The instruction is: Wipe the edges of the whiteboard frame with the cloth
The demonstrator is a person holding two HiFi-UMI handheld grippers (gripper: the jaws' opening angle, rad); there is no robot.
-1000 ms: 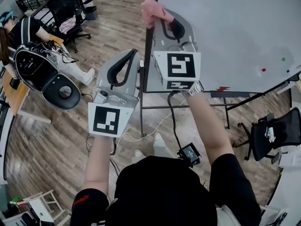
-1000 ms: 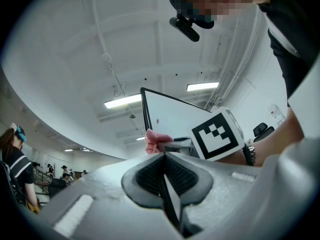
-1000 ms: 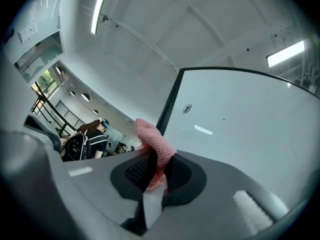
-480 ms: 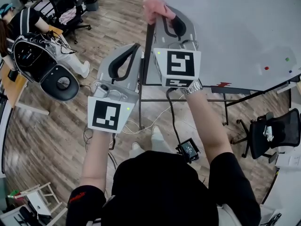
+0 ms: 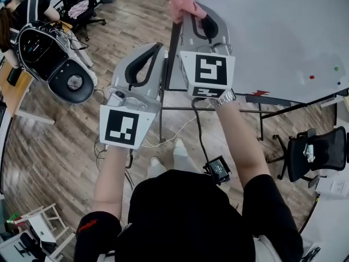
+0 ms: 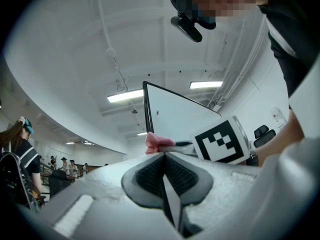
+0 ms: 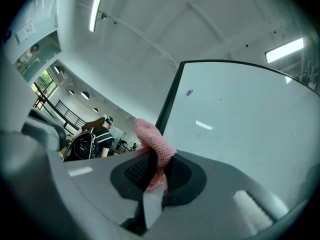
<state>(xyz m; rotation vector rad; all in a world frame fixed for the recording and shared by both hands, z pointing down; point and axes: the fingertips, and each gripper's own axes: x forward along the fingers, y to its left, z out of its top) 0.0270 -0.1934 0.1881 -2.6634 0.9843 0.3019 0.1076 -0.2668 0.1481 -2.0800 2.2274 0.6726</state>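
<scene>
I'm clamping the pink cloth [image 7: 154, 140] in my right gripper [image 7: 156, 171], with its wad poking past the tips at the whiteboard frame [image 7: 167, 104]. My left gripper [image 6: 164, 173] is idling alongside, jaws together on nothing. The cloth looks soft, light and floppy, so gripping near the wad seems best.

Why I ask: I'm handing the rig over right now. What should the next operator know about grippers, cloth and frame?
Right gripper: shut on the pink cloth, held at the whiteboard frame's dark left edge; contact unclear.
Left gripper: shut, empty, beside that edge.
Done: cloth in grip, at the frame.
Left: how much is wiped cannot be told, so wipe all edges.
</scene>
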